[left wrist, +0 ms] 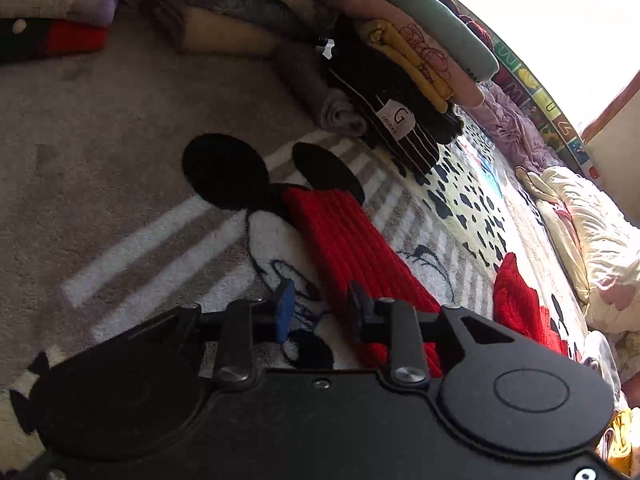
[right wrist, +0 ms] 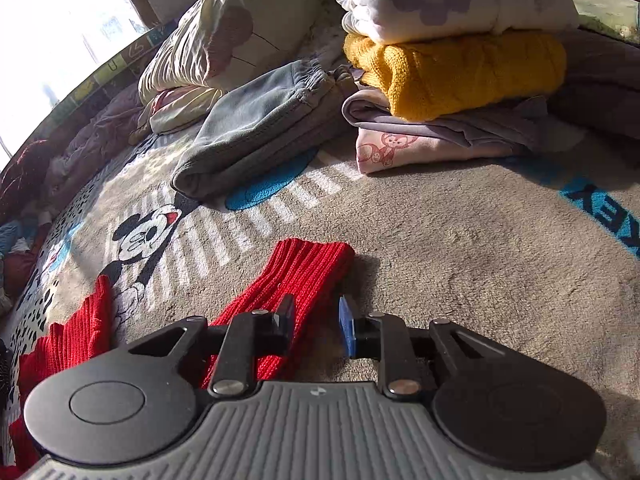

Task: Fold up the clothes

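Red knit garment [left wrist: 352, 248] spread flat on the cartoon-print rug [left wrist: 120, 160], sleeves laid outward ready for folding; left gripper [left wrist: 320, 308] and right gripper [right wrist: 316, 320] each hover over a sleeve, jaws parted and pinching nothing, folded piles [right wrist: 452, 72] set aside beyond

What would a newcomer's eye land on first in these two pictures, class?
The red knitted garment lying on the cartoon-mouse rug, just ahead of each tool. Next, in the right wrist view, the mustard-yellow sweater stacked in a folded pile at the back. In the left wrist view, a black striped garment with a white label.
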A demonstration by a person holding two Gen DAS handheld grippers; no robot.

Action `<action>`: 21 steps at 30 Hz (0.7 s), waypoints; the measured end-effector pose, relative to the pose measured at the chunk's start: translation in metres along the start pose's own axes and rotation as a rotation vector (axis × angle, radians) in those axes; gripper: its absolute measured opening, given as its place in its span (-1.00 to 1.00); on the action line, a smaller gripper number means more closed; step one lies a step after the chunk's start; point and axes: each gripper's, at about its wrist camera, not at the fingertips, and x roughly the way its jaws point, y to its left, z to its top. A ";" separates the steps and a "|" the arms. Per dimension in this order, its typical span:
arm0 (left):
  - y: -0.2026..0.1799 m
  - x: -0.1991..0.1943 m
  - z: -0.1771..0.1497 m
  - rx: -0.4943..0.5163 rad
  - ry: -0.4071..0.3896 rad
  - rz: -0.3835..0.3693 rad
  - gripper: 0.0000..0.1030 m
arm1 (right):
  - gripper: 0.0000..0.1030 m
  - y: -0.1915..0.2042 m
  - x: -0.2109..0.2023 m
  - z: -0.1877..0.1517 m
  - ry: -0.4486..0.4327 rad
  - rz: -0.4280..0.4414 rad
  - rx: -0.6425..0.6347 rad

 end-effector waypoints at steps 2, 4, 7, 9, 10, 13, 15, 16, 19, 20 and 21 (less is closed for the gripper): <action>0.005 0.000 0.006 -0.041 -0.014 -0.001 -0.40 | -0.32 0.006 -0.011 -0.002 -0.027 0.013 -0.036; 0.006 0.005 0.011 -0.069 -0.014 -0.003 -0.36 | -0.32 0.019 -0.021 -0.005 -0.041 0.050 -0.083; 0.000 0.014 0.016 -0.055 -0.025 0.017 -0.36 | -0.32 0.052 -0.035 -0.018 -0.022 0.164 -0.183; -0.008 0.024 0.017 -0.008 -0.026 0.024 -0.48 | -0.32 0.086 -0.042 -0.039 0.031 0.269 -0.293; -0.015 0.030 0.018 0.039 -0.012 0.008 -0.80 | -0.33 0.104 -0.045 -0.050 0.060 0.324 -0.349; -0.027 0.035 0.022 0.151 -0.036 0.004 -0.91 | -0.34 0.143 -0.049 -0.087 0.136 0.429 -0.487; -0.020 0.022 0.032 0.131 -0.137 0.023 -0.90 | -0.34 0.159 -0.054 -0.103 0.157 0.454 -0.546; -0.013 0.021 0.036 0.101 -0.158 0.054 -0.88 | -0.33 0.163 -0.057 -0.108 0.162 0.457 -0.565; -0.002 0.029 0.037 0.111 -0.107 0.193 -0.42 | -0.16 0.158 -0.064 -0.111 0.160 0.430 -0.550; -0.002 0.023 0.037 0.111 -0.113 0.175 -0.19 | -0.14 0.151 -0.067 -0.110 0.160 0.416 -0.526; -0.005 0.011 0.035 0.104 -0.129 0.168 0.04 | -0.09 0.143 -0.067 -0.109 0.164 0.404 -0.492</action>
